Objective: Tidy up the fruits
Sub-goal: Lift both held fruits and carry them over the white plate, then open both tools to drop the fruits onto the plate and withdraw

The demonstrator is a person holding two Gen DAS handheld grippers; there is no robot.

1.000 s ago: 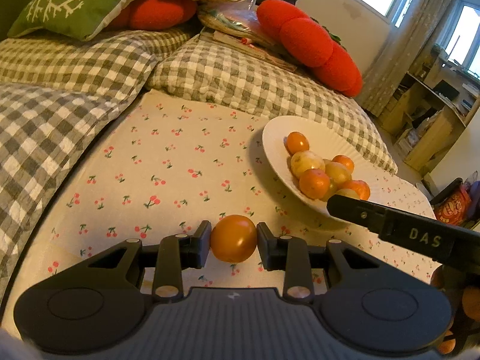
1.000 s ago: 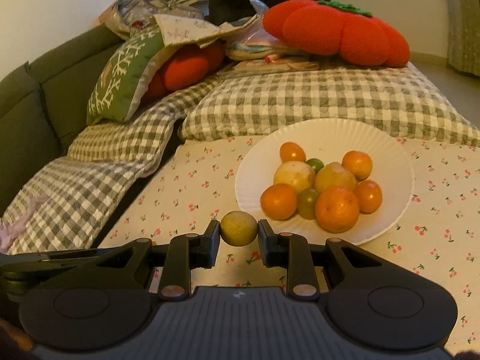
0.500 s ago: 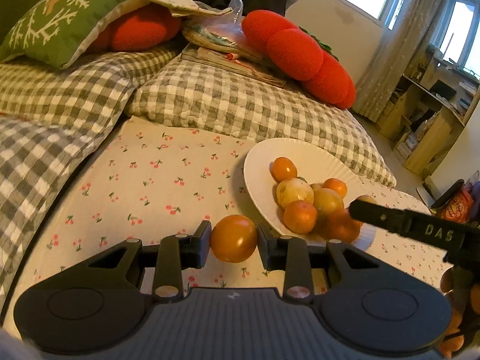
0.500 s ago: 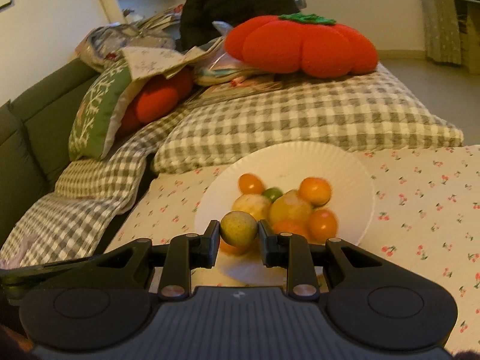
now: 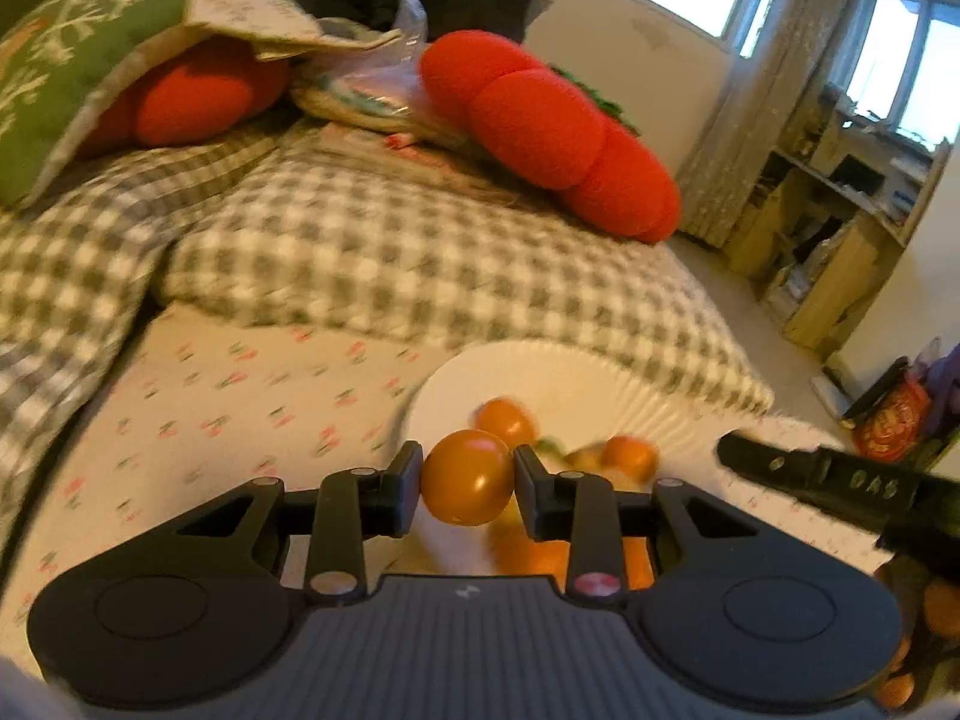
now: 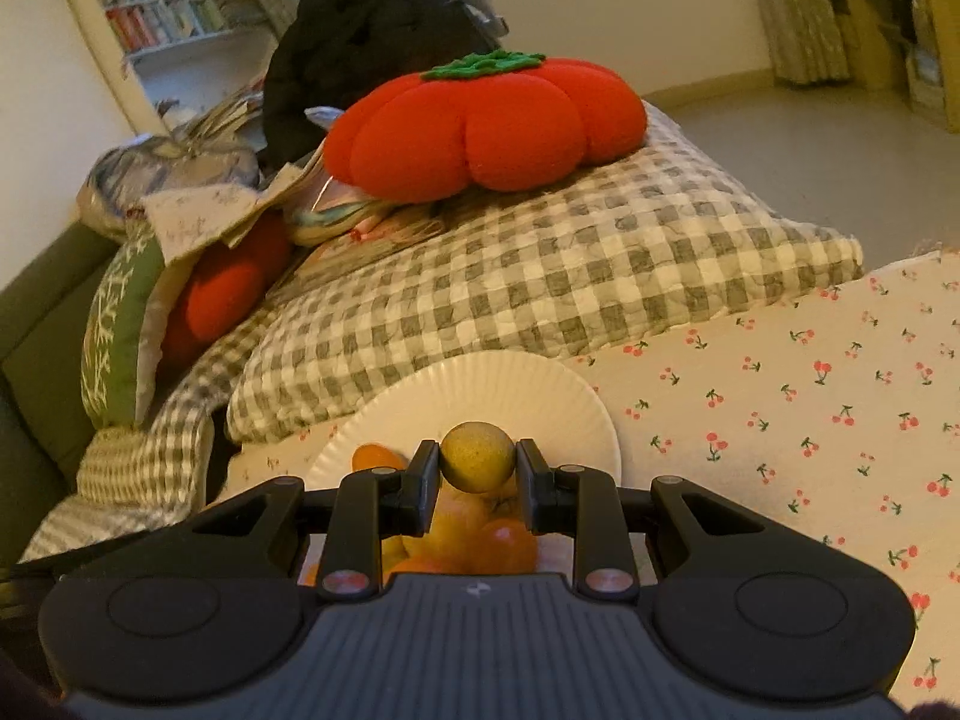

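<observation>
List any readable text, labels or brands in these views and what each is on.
"DAS": raised letters on the black finger of the right claw, seen in the left wrist view; blurred, so the reading is tentative.
Orange bag on the floor: print too blurred to read.
Book spines on the shelf: too small to read.
Nothing else legible.

Warm, dim indoor light tints both views yellowish. In the left wrist view the windows [image 5: 888, 54] glare white (detail blown out), and motion blur smears the checked cushion [image 5: 420, 264] and the plate [image 5: 540, 372]. The right wrist view is sharper. Fisheye bending curves the edges.
</observation>
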